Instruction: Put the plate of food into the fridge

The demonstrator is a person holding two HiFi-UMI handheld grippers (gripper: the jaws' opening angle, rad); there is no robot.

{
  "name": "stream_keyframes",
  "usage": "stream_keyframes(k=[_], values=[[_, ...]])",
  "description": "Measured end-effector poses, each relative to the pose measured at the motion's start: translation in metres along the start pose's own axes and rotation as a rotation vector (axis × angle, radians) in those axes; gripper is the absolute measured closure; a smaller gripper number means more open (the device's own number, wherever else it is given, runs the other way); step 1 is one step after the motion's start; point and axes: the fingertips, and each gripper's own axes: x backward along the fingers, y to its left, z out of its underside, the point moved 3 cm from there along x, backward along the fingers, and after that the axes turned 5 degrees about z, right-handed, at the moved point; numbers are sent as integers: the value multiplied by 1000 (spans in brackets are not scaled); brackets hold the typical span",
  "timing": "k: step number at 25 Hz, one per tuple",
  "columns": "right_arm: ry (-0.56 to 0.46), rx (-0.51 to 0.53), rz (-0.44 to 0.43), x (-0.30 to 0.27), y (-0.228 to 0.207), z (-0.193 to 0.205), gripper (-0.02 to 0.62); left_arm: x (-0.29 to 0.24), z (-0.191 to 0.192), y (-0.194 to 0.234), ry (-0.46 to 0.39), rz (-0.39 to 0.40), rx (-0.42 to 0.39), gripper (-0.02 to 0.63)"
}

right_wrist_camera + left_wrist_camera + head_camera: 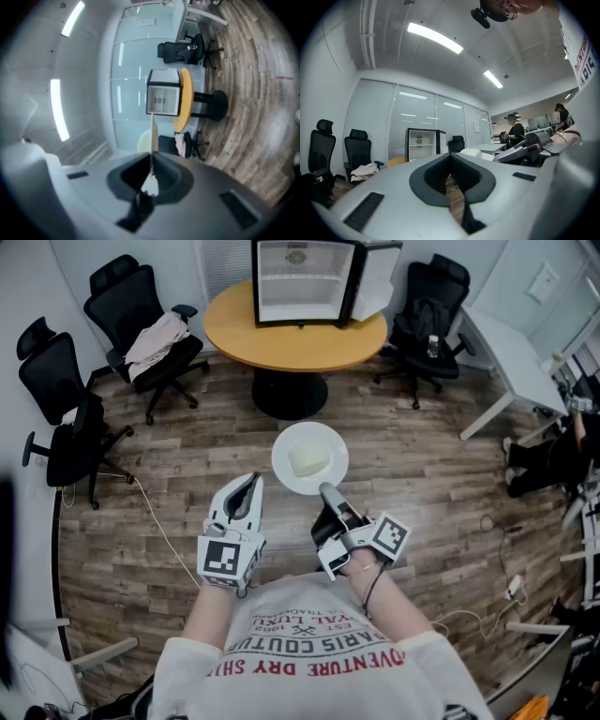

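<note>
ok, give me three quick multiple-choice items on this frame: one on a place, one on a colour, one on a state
1. Where does the fridge stand?
A) on the floor
B) on the round table
C) on a chair

2. What colour is the plate?
A) white
B) blue
C) black

3. How is the fridge door?
A) shut
B) taken off
C) open

Answers:
1 B: the fridge sits on the round table's orange top.
2 A: the plate, pinched at its rim by the right gripper, is white in the head view.
3 C: the fridge door is swung aside and the shelves inside show.
</note>
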Motion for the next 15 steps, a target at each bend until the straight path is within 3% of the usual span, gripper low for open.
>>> stream_keyframes(k=[15], values=[[-15,12,8,-13,3,-4,557,-6,2,15,-1,0,12,572]])
